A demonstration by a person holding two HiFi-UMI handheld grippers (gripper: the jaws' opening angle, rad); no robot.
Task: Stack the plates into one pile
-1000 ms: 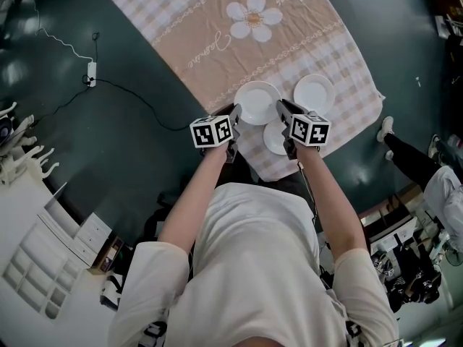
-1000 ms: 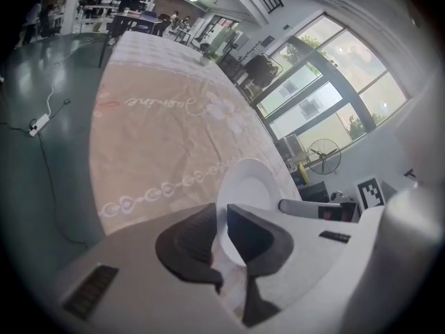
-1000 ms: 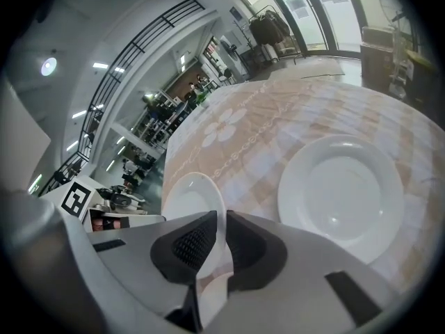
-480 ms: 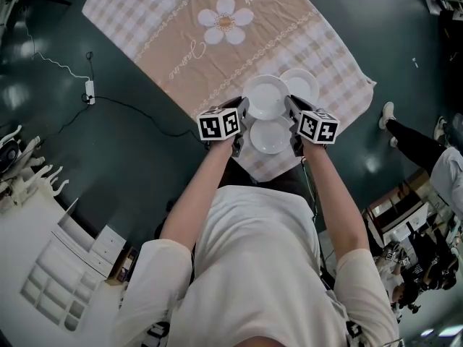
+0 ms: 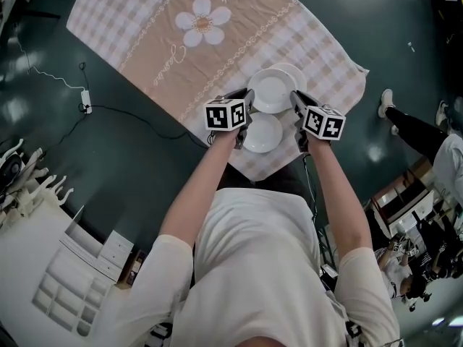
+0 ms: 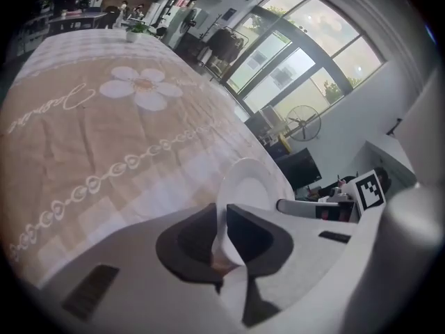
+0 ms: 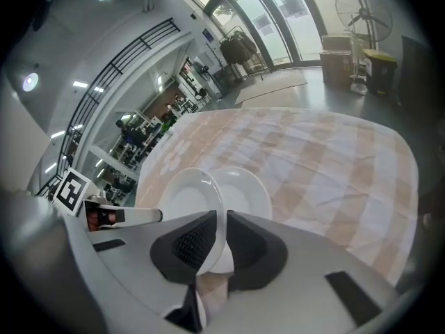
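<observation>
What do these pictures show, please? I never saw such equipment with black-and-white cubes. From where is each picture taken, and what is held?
There is no robot: a person holds a tool with a two-jaw claw in each hand; the marked cubes belong to the tools. The head view comes from a camera on the person's head, looking down. The other two come from cameras riding on each tool, looking along its claw. A checked tablecloth with a flower print carries three plates. The left claw and the right claw each pinch one side of the rim of one white plate. A second plate shows partly behind it; a third plate lies nearer the person.
</observation>
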